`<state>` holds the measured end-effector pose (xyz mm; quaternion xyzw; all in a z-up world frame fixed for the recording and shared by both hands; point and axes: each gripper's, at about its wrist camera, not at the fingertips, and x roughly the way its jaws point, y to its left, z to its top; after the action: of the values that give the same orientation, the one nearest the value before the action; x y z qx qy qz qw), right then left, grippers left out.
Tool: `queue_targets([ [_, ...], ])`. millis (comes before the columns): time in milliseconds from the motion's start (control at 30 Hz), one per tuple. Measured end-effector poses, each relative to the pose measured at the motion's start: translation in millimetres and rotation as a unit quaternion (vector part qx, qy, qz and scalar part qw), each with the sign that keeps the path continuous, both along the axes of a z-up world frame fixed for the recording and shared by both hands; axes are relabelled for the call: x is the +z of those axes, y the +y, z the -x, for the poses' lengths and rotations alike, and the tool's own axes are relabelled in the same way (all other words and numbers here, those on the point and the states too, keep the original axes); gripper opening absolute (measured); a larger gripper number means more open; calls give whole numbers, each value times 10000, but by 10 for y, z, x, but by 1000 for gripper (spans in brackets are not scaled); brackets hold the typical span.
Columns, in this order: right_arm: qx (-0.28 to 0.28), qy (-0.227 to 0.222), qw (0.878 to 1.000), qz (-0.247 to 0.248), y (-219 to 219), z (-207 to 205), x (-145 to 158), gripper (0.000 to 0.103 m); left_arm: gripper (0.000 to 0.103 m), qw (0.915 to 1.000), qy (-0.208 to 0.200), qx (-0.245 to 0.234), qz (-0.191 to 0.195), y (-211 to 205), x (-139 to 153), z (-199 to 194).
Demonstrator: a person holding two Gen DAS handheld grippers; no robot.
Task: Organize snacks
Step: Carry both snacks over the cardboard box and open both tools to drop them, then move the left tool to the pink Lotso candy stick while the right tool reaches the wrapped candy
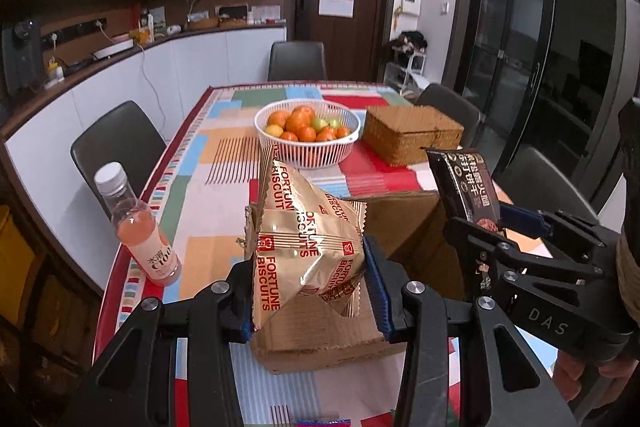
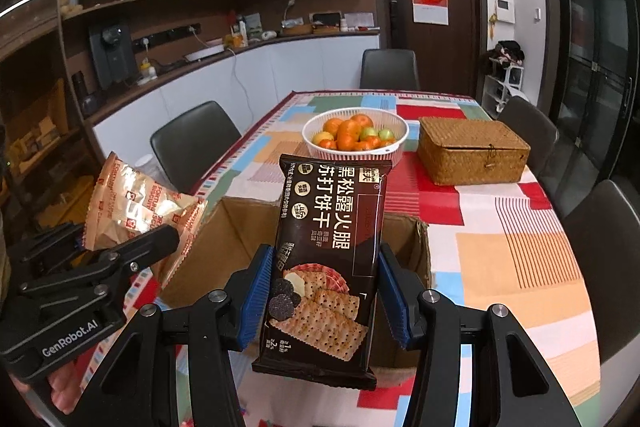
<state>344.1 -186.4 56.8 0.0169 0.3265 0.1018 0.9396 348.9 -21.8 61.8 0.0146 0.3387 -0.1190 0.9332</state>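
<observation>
My left gripper (image 1: pixel 314 281) is shut on a gold Fortune Biscuits bag (image 1: pixel 304 239), held over the near left corner of an open cardboard box (image 1: pixel 404 223). In the right wrist view, my right gripper (image 2: pixel 324 297) is shut on a dark brown cracker pack (image 2: pixel 328 267), which stands upright above the same cardboard box (image 2: pixel 224 247). Each gripper shows in the other's view: the cracker pack (image 1: pixel 466 187) at the right of the left wrist view, the gold bag (image 2: pixel 132 207) at the left of the right wrist view. The box's inside is mostly hidden.
On the patterned tablecloth (image 1: pixel 224 147) stand a pink drink bottle (image 1: pixel 138 227) near the left edge, a white basket of oranges (image 1: pixel 308 135) and a lidded wicker box (image 1: pixel 412 135) farther back. Dark chairs (image 1: pixel 116 143) surround the table. A person's hand (image 1: pixel 588 375) grips the right gripper's handle.
</observation>
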Motion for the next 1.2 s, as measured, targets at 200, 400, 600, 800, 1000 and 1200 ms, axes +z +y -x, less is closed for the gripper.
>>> queue_targets([
  [200,-90,184,9998,-16,-21,-197,-129,52,58,9996,214,142,-124,-45,-87,-179],
  [400,-192,146,9997,72,-52,-84,-140,63,63,9997,189,142,-4,12,-71,75],
  [600,59,-122,9999,83,20,392,-51,63,63,9999,-46,96,-28,85,-8,539],
  [800,332,-288,9990,117,121,834,-2,63,65,9997,-236,60,-39,169,47,1024],
  [1000,544,-298,9980,139,211,1163,-60,63,68,9992,-368,121,-113,269,43,1424],
  [1200,773,-148,9969,64,303,1396,-193,63,68,9995,-174,161,-192,338,-79,1658],
])
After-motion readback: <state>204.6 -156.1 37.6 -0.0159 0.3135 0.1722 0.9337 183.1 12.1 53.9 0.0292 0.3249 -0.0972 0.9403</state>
